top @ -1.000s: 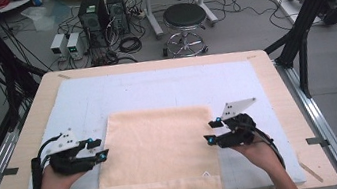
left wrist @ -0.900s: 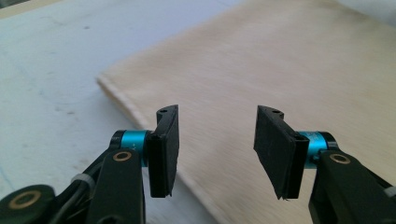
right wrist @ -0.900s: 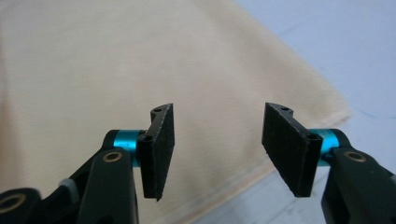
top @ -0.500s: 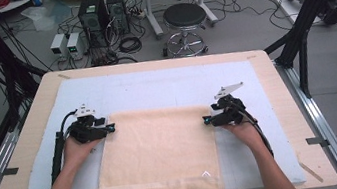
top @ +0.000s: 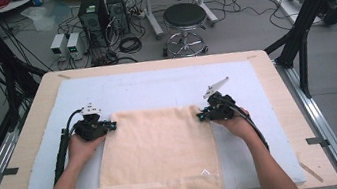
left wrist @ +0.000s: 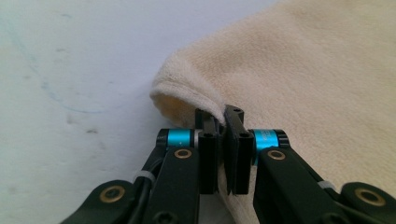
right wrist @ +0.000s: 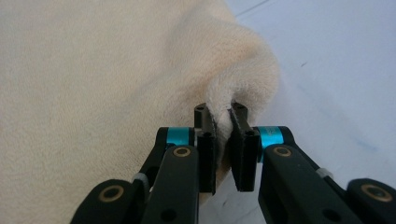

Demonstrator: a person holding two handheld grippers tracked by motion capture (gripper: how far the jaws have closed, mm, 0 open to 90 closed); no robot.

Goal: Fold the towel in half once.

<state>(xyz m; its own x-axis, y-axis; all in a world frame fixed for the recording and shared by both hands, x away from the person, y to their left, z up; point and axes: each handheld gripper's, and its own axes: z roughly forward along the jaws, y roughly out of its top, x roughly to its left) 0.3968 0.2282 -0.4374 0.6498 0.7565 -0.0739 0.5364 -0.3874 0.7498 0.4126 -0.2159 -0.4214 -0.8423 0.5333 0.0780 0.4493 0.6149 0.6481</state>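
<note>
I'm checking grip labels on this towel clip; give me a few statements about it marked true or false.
1. The left gripper is shut on a far corner of the cream towel. True.
2. The right gripper hangs open above the towel. False: its jaws pinch the other far corner.
3. The towel's near edge overhangs the table. True.
4. The towel lies on bare wood. False: it lies on a pale blue mat.
5. A black stool stands beyond the table. True.

A high camera looks forward and down on the bench (top: pixel 164 82); two close ones share its towel (top: pixel 161 146) corners.
</note>
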